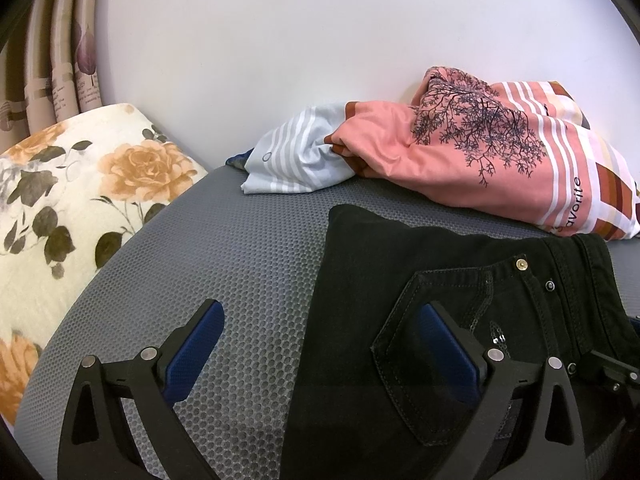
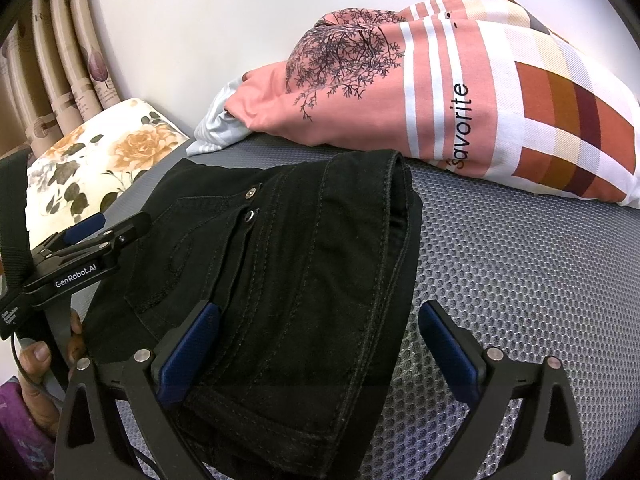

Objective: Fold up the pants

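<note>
Black pants (image 1: 400,272) lie folded into a thick bundle on the grey mesh mattress (image 1: 240,248), back pocket and metal rivets facing up. My left gripper (image 1: 320,340) is open over the bundle's left edge, its right finger above the pocket and its left finger above bare mattress. In the right wrist view the pants (image 2: 288,272) fill the middle, waistband fold at the top right. My right gripper (image 2: 320,344) is open over the bundle's right edge, nothing clamped between its blue pads. The left gripper (image 2: 86,228) shows at the pants' left side, held by a hand (image 2: 40,364).
A pink pillow (image 2: 460,92) printed with a tree and "favorite" lies against the white wall behind the pants, with a striped pale cloth (image 1: 296,152) beside it. A floral pillow (image 1: 80,200) sits at the left, curtains (image 1: 60,80) behind it. Bare mattress (image 2: 520,280) extends right of the pants.
</note>
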### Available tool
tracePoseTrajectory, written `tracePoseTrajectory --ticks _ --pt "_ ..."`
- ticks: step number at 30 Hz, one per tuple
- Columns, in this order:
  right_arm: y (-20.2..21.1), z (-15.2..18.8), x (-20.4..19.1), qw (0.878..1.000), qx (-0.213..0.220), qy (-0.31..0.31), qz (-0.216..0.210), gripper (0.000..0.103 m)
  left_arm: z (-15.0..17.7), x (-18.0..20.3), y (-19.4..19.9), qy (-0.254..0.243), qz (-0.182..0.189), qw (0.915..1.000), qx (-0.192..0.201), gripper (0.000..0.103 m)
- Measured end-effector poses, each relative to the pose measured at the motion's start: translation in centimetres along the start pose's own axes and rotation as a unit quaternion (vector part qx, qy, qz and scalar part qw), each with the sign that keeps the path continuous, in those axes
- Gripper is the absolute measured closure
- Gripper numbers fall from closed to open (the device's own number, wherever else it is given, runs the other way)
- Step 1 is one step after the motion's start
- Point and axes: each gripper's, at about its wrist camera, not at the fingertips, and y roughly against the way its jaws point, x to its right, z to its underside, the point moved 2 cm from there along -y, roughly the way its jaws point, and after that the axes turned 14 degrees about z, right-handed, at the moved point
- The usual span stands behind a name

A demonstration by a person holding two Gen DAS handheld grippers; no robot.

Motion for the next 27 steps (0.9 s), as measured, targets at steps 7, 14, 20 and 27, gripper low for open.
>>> tracePoseTrajectory --ticks 7,14,20,27 --pt "-0.04 -0.03 0.03 1.000 0.000 0.000 0.000 0.003 0.05 -0.01 0.02 0.000 0.000 1.0000 0.000 0.005" --pt "-0.12 -0.05 0.12 1.000 0.000 0.000 0.001 0.002 0.07 -0.01 0.03 0.000 0.000 1.0000 0.001 0.005" --pt "-0.11 -0.07 0.10 1.000 0.000 0.000 0.001 0.002 0.07 0.00 0.02 0.000 0.000 1.0000 0.001 0.005" --pt "-0.09 -0.14 -0.02 1.000 0.001 0.001 0.002 0.002 0.10 -0.01 0.06 0.000 -0.001 1.0000 0.002 0.005"
